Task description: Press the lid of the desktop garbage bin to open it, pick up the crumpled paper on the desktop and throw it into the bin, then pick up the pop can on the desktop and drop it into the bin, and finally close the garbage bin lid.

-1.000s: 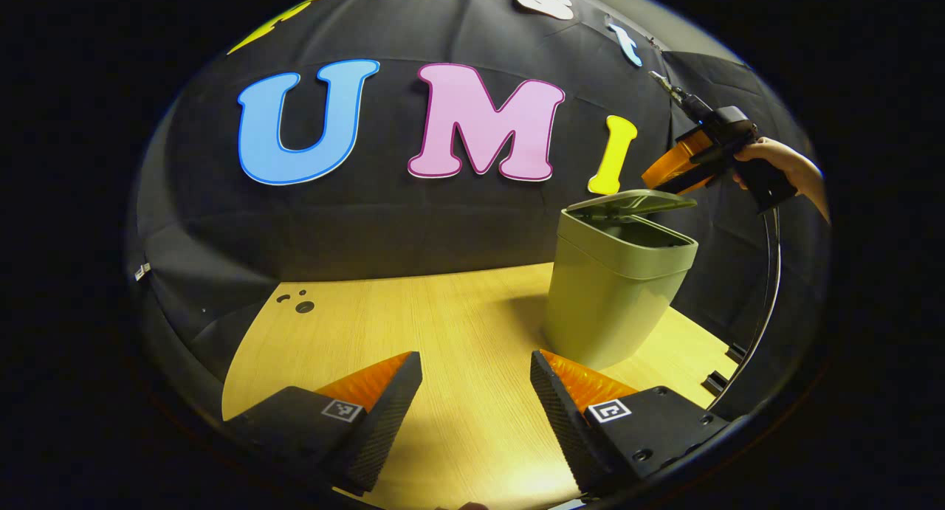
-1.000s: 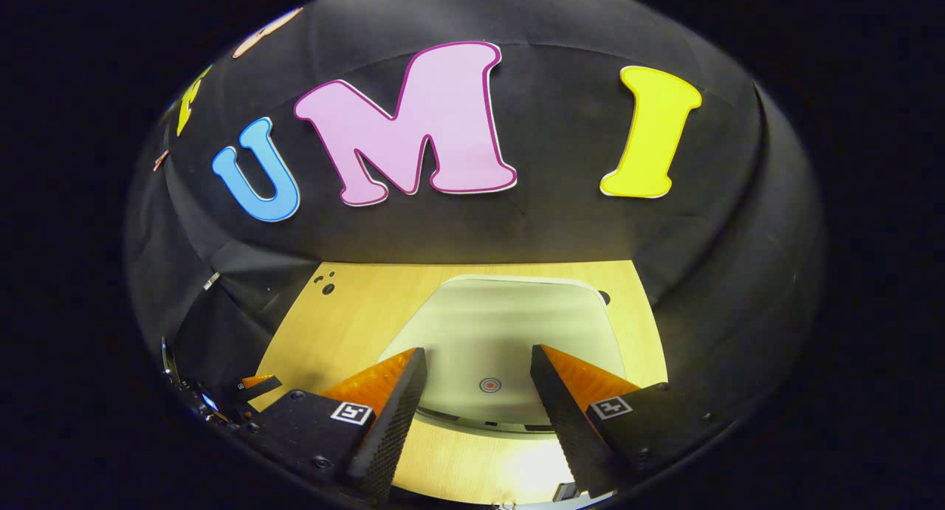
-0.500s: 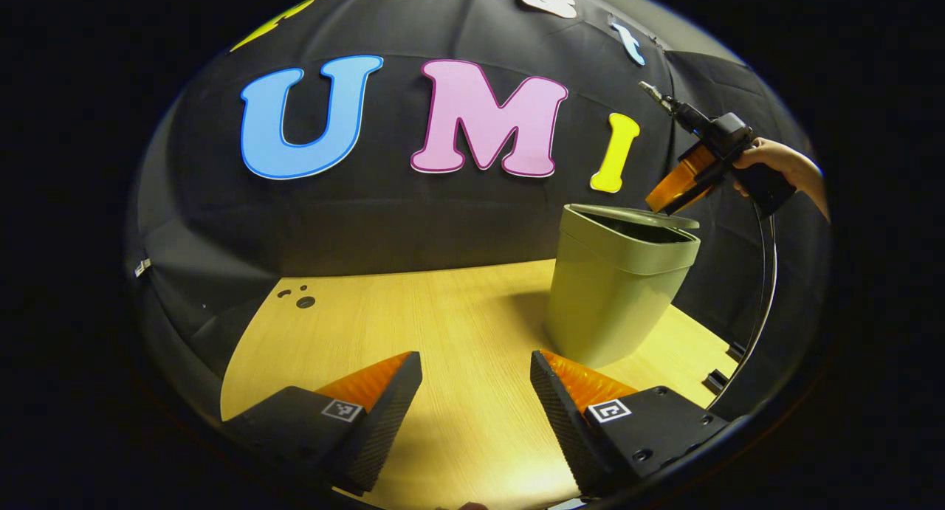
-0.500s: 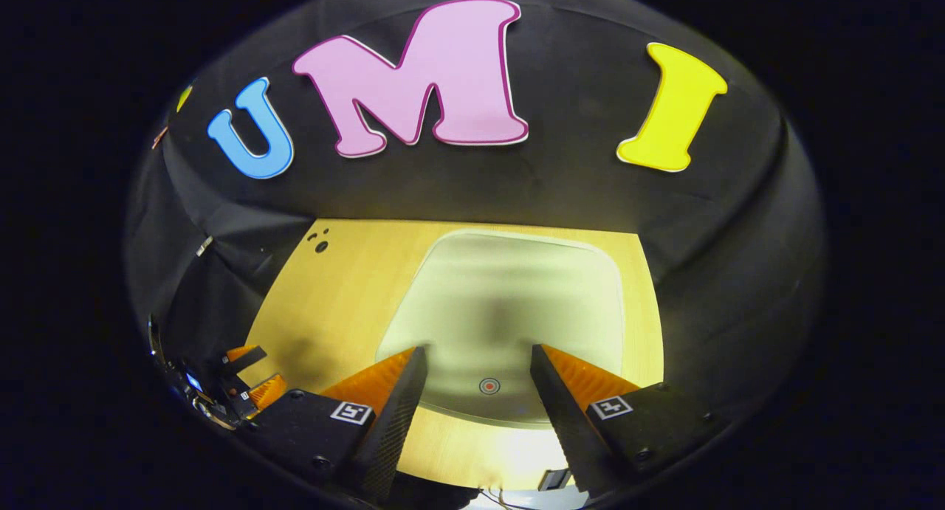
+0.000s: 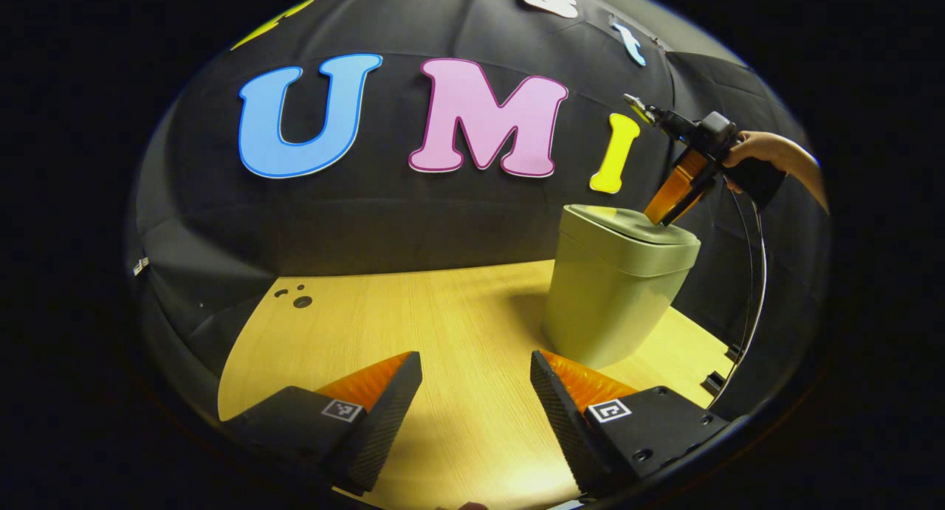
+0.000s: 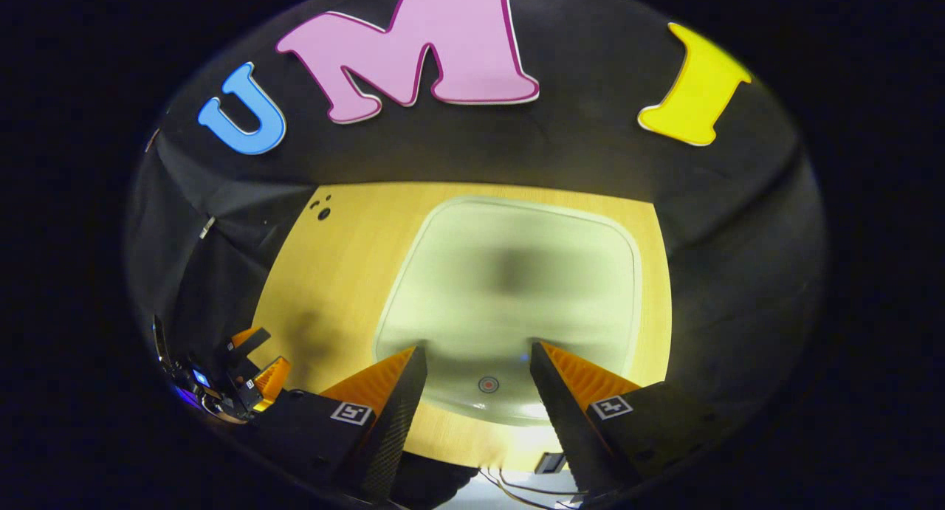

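Left gripper view: my left gripper [image 5: 476, 392] hangs open, empty, over the wooden desktop [image 5: 443, 311]; pale green bin [image 5: 616, 288] right of centre, lid [image 5: 627, 226] flat; my right gripper [image 5: 668, 200] tips on the lid. Right gripper view: fingers apart above the lid [image 6: 509, 288]; red dot [image 6: 487, 384] between them; black cloth wall [image 6: 590, 141] behind.

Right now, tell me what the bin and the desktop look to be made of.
The garbage bin looks like moulded plastic: pale green, smooth matt walls, rounded corners, a one-piece lid. The desktop looks like wood or wood-pattern laminate: light tan with fine straight grain lines and a soft sheen; which one I cannot tell.
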The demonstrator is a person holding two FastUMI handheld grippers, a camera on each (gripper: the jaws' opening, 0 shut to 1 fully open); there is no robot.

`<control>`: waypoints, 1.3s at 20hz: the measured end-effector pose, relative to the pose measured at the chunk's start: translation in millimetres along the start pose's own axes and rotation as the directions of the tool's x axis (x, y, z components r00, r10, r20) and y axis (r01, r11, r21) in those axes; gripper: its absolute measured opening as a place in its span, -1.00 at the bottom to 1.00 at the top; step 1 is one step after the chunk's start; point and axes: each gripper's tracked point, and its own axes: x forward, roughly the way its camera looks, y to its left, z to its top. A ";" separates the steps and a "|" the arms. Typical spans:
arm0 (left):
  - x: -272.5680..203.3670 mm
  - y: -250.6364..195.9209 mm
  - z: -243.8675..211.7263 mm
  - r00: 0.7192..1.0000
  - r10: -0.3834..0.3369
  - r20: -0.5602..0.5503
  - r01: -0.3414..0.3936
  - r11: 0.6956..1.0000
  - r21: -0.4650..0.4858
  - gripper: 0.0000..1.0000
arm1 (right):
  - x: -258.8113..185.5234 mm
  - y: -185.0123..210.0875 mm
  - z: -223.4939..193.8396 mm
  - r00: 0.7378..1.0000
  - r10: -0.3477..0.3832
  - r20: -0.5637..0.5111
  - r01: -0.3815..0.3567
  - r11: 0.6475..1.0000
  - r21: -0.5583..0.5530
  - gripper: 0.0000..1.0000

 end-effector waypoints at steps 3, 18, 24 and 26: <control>0.9 -0.4 -0.4 1.000 -0.001 -0.002 0.001 1.000 -0.003 0.89 | 3.1 -4.2 -3.2 0.995 -0.068 -0.074 0.061 0.994 -0.088 0.82; 0.4 -1.6 4.9 1.000 -0.002 0.005 0.002 1.000 0.001 0.89 | -2.6 10.2 -6.2 0.990 -0.076 0.122 0.090 0.989 -0.118 0.80; -4.3 -4.4 11.0 1.000 -0.004 0.012 0.004 1.000 0.020 0.89 | -15.1 39.5 -12.1 0.940 -0.069 0.334 0.112 0.987 -0.111 0.80; -6.2 -5.0 14.9 1.000 -0.006 0.019 0.005 0.999 0.032 0.89 | -23.7 52.5 -10.4 0.911 -0.060 0.409 0.115 0.987 -0.110 0.81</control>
